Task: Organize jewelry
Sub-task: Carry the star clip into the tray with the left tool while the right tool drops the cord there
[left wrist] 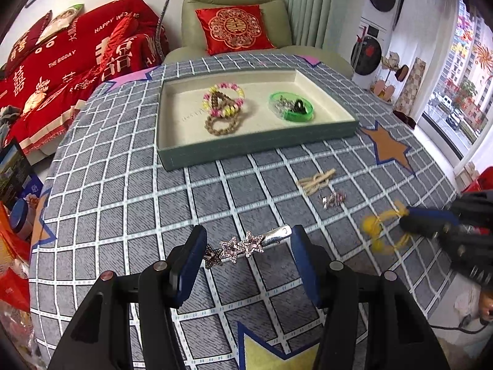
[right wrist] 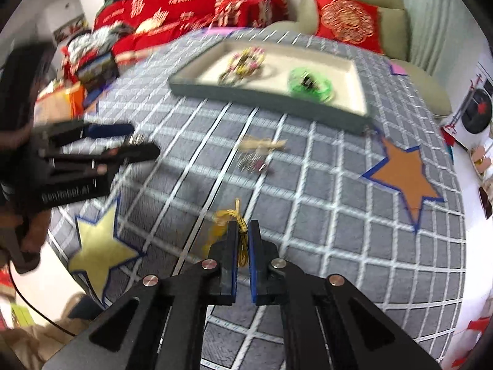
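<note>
Clamping a yellow thread ornament [right wrist: 242,231], the right gripper [right wrist: 243,231] has its pads drawn nearly together on the strands; the ornament's yellow bulk trails to the left of the fingers, above the checked cloth [right wrist: 323,231]. The left gripper [left wrist: 246,246] holds a star hair clip [left wrist: 243,246] lengthwise, one pad at each end. Beyond, a tan cord piece [left wrist: 315,182] and a small silver item [left wrist: 332,199] lie on the cloth. Farther off, the tray [left wrist: 246,148] contains braided bracelets [left wrist: 223,104] and a green ring [left wrist: 291,106].
</note>
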Tool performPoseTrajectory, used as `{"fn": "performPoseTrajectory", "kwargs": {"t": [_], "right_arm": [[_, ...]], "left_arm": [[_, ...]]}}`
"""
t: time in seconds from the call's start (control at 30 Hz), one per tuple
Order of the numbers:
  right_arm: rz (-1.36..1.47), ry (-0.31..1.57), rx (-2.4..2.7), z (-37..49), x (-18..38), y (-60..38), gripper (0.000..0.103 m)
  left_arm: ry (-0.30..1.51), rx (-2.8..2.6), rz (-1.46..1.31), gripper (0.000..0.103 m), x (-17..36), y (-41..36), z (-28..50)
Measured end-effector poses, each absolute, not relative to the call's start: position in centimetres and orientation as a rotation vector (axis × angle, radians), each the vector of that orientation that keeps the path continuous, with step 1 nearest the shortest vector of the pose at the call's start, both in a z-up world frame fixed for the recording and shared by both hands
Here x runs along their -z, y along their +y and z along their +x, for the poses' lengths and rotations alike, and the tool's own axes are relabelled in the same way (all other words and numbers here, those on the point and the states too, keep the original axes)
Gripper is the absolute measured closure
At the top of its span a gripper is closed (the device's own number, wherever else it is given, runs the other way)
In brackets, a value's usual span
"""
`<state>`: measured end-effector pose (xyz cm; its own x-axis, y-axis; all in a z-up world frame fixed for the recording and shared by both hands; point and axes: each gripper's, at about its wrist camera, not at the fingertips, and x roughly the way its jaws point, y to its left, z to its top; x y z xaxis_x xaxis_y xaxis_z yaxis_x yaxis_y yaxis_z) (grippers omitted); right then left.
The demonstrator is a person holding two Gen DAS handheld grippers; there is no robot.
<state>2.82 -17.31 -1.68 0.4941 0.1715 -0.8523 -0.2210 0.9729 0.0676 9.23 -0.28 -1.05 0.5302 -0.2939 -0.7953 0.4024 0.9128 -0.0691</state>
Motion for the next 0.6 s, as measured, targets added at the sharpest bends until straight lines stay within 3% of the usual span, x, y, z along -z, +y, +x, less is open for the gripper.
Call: {"fn": "performPoseTrajectory", "kwargs": {"t": [0.6], "right_arm": [[0.065,0.848,-0.228,11.9,-7.1,-20.7,0.097]], "left_arm": [[0.811,0.358,0.067,0.036,-4.8,-2.1,16.1]]}}
